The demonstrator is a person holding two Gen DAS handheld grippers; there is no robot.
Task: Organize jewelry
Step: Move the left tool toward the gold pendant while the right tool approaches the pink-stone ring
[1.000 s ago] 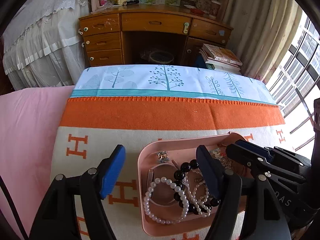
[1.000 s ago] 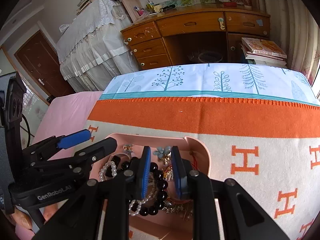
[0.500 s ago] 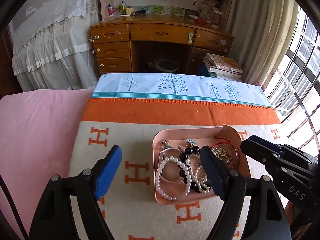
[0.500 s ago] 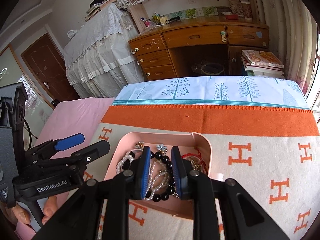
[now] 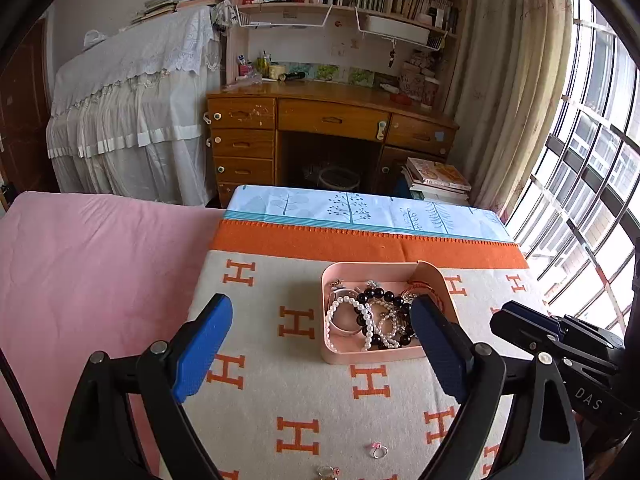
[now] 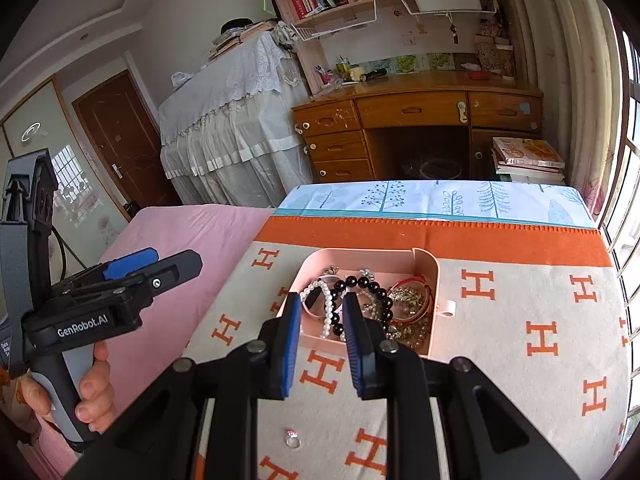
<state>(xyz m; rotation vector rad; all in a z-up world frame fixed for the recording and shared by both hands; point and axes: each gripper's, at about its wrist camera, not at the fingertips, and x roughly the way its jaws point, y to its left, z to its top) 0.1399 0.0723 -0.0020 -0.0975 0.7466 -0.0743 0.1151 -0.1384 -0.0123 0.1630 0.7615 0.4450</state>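
Observation:
A pink tray [image 5: 372, 357] [image 6: 435, 280] sits on the H-patterned blanket and holds a pearl bracelet [image 5: 332, 312] [image 6: 328, 308], a black bead bracelet [image 5: 376, 294] [image 6: 378, 294], a red cord bracelet [image 6: 412, 280] and gold chains [image 6: 408, 300]. My left gripper [image 5: 320, 344] hovers above and short of the tray, its jaws opening wide with nothing between them. My right gripper [image 6: 320, 340] also hangs back from the tray, its blue pads a narrow gap apart and holding nothing. A small ring [image 5: 378, 450] [image 6: 293, 438] lies loose on the blanket near me, and another ring [image 5: 328, 471] lies at the bottom edge.
The blanket [image 5: 280, 380] has an orange band and a blue tree-print cloth [image 5: 360, 208] beyond it, with pink bedding [image 5: 100, 272] on the left. A wooden desk [image 5: 328, 120], stacked books [image 5: 436, 176] and a barred window [image 5: 592, 200] lie farther off. A hand [image 6: 92, 392] holds the left gripper's handle.
Both grippers have drawn back and risen away from the tray, which now looks smaller and farther. The left jaws have widened. Two loose rings have come into view.

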